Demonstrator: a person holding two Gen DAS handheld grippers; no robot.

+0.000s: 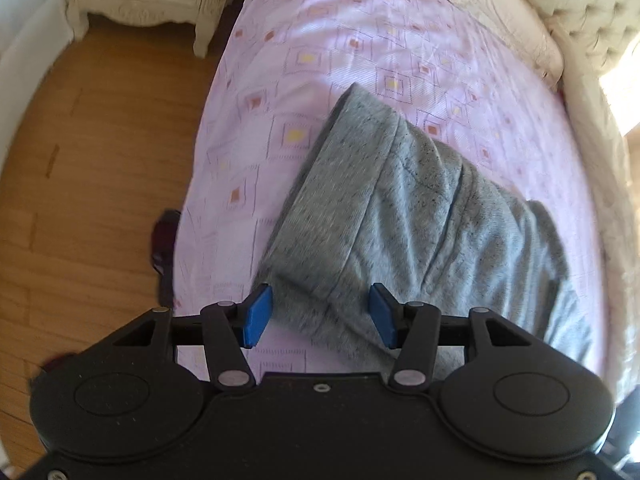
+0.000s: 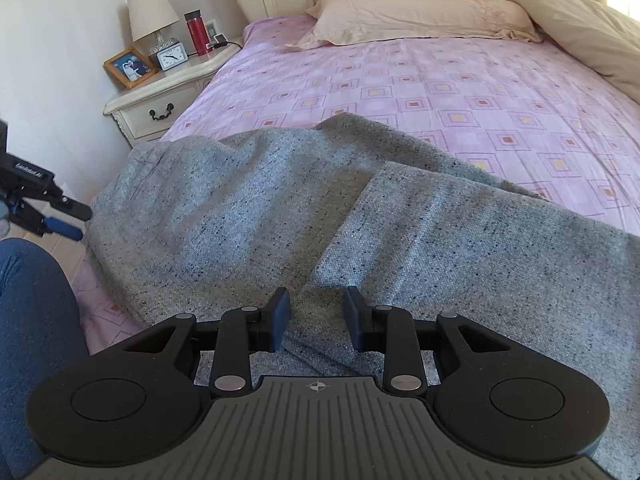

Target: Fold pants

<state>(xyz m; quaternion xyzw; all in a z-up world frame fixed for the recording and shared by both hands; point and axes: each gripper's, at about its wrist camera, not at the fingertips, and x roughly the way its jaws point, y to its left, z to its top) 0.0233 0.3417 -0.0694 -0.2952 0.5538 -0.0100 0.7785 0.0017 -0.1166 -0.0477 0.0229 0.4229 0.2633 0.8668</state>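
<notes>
Grey speckled pants (image 1: 400,208) lie folded across the near part of the pink patterned bed sheet (image 1: 320,40). My left gripper (image 1: 320,314) hovers over their near corner by the bed's edge, blue pads wide apart, with nothing pinched. In the right wrist view the pants (image 2: 240,208) spread wide, one layer lapped over another. My right gripper (image 2: 317,316) is low over a fold edge; its pads stand partly apart and the cloth lies under the gap. The left gripper (image 2: 82,223) shows at the pants' left end.
A cream nightstand (image 2: 160,108) carries a lamp (image 2: 154,12), a red flask (image 2: 198,32), a clock and a photo frame. Pillows (image 2: 420,12) and a tufted headboard are at the far end. Wooden floor (image 1: 100,160) lies left of the bed. A person's jeans-clad leg (image 2: 32,320) is near.
</notes>
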